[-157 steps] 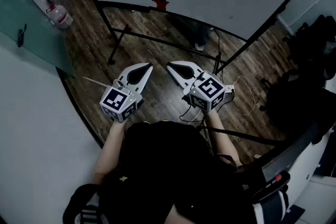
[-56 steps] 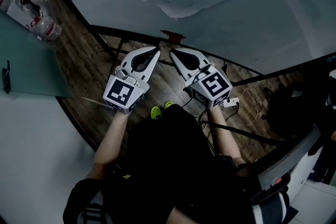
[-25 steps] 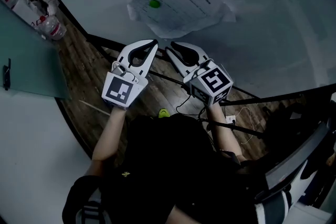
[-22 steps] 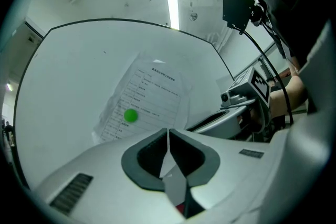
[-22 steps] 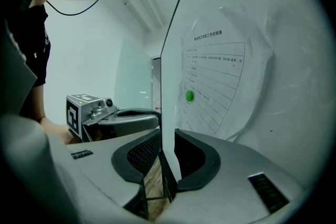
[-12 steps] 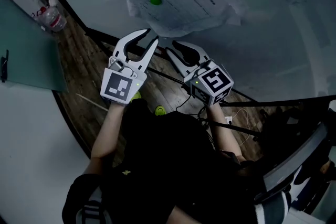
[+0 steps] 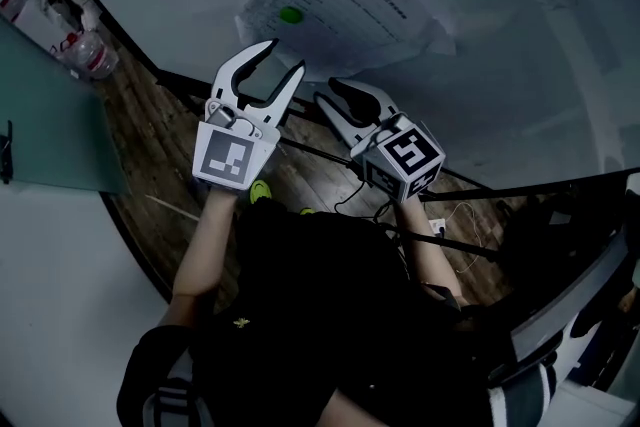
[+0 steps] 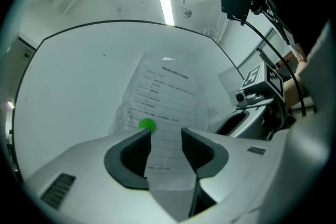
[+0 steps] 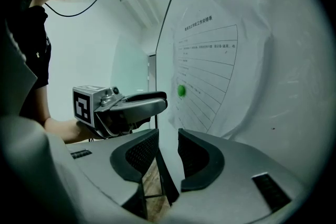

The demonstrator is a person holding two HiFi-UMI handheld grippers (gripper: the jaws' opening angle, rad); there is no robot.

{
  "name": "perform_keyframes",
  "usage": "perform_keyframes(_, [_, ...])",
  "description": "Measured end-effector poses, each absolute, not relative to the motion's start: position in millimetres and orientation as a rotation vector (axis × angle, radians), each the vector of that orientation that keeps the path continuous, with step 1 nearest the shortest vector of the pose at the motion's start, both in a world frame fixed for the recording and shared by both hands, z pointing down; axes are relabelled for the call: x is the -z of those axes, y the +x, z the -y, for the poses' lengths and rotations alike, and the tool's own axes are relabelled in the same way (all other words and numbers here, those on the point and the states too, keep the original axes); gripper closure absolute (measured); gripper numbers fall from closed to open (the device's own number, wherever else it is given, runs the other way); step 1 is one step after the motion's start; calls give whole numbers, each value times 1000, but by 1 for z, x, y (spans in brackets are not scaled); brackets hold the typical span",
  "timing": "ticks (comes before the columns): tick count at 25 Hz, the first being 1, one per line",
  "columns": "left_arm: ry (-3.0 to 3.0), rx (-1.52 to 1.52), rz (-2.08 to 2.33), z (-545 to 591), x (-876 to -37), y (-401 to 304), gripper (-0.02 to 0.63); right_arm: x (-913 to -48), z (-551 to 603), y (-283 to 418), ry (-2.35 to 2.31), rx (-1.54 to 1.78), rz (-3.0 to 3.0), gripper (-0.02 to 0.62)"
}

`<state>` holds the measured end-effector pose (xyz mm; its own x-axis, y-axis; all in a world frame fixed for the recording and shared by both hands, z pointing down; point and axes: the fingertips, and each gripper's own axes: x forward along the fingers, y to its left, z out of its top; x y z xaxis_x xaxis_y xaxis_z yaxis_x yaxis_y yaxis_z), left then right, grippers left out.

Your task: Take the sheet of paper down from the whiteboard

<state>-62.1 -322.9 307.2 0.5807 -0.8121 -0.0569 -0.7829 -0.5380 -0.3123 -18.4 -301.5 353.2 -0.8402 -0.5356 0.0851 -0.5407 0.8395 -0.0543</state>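
Note:
A printed sheet of paper (image 7: 345, 5) hangs on the whiteboard (image 7: 500, 35), pinned by a round green magnet (image 7: 290, 14). My left gripper (image 7: 283, 58) points at the sheet's lower left part just below the magnet. Its jaws are opening, and nothing is between them. In the left gripper view, the left gripper (image 8: 165, 134) frames the paper (image 8: 168, 107), with the magnet (image 8: 146, 124) by the left fingertip. My right gripper (image 7: 338, 97) hangs below the sheet's bottom edge, its jaws opening on nothing. From the right gripper (image 9: 168, 136), the paper (image 9: 210, 76) and magnet (image 9: 181, 91) lie ahead and to the right.
The whiteboard stands on black legs (image 7: 330, 155) over a wooden floor (image 7: 160, 145). A plastic water bottle (image 7: 85, 55) sits at far left beside a green glass panel (image 7: 50, 125). A white cable (image 7: 470, 215) lies on the floor at right.
The person has drawn closer to the board, so the paper is now just ahead. Within the last second the left gripper rose toward the sheet and its jaws spread wide. The right jaws widened slightly.

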Motion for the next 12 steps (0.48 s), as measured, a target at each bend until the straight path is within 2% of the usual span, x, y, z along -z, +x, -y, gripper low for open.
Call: perform_keyframes(12, [-2428,123,-1306,343,-288,-59,400,-351,303,-21,873,-141,2951,488])
